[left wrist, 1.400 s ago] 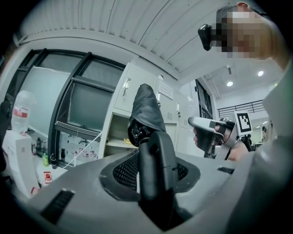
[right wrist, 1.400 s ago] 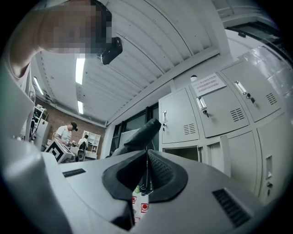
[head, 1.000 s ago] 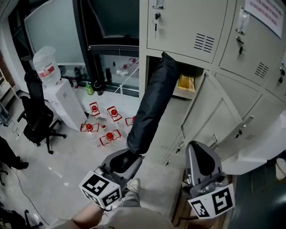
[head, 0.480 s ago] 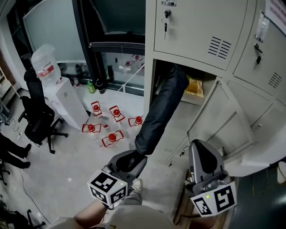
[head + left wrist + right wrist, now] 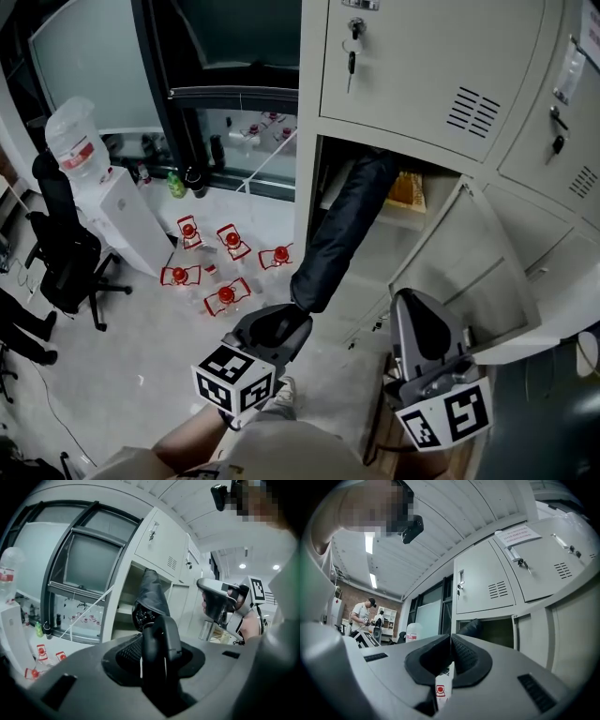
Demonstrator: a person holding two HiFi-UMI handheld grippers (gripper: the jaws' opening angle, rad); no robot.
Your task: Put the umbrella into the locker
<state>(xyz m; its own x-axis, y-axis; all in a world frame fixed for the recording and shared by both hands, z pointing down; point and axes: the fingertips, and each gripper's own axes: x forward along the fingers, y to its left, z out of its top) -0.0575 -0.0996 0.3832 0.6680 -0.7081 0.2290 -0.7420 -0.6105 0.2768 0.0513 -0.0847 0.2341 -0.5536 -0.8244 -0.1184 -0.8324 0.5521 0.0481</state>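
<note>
Grey floor (image 5: 131, 347) carries a water dispenser (image 5: 117, 211) and office chair (image 5: 61, 262) at nine o'clock; beige lockers (image 5: 422, 66) fill twelve to three. The left gripper (image 5: 279, 323) clamps the umbrella (image 5: 342, 230), which slants toward one o'clock with its far end in the open compartment (image 5: 403, 220). The right gripper (image 5: 424, 323) is closed and empty, at the umbrella's four o'clock.

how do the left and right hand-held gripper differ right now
The left hand-held gripper is clamped on the umbrella by its handle, the far end inside the open locker; the right hand-held gripper holds nothing. The left's jaws stand wide around the handle; the right's are pressed together. Both carry a square-marker cube.
</note>
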